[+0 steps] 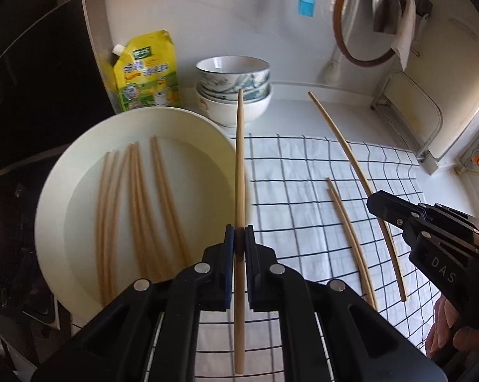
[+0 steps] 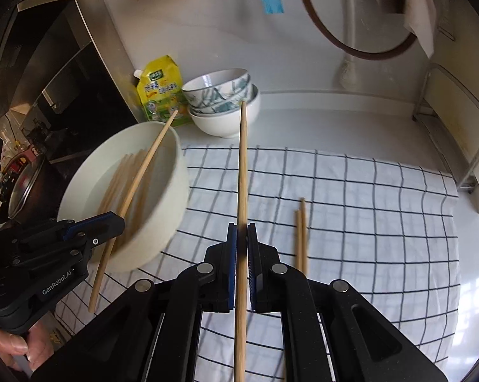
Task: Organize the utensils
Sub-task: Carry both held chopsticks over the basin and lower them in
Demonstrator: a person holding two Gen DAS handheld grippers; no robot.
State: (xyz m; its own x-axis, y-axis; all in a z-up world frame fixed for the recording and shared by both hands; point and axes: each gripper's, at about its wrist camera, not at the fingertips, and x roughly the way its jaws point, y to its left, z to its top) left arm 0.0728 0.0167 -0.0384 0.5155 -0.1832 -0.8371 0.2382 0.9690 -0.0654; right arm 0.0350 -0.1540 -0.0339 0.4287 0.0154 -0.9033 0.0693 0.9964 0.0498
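Chopstick in each gripper. Left gripper (image 1: 239,232) clamped shut on the left chopstick (image 1: 239,159), gripped partway along, thin end pointing away towards the stacked bowls (image 1: 233,95). Hanging over the near rim of the white basin (image 1: 48,197), where it borders the checked cloth (image 1: 303,159). Right gripper (image 2: 242,232) likewise shut tight on the right chopstick (image 2: 243,159), held above the cloth, well clear of the basin.

Pair of chopsticks (image 2: 301,232) already lying flat on the cloth, side by side and touching, just to the right of the right gripper in its own view. Long axis of the pair running near-parallel to both held sticks, away from the person. Between the two grippers in the left view, but nearer the right one. Probably little turning needed to lay either stick alongside; the right one with the shorter way to go, the left one first needing to cross from the basin edge.

More chopsticks (image 1: 137,197) lying loose in the bottom of the basin, seemingly under shallow water, fanned in rough bundles, not yet sorted.

All alike: slim, pale bamboo or wood, plain, tapering slightly to one end. Light and smooth, likely slippery if wet.
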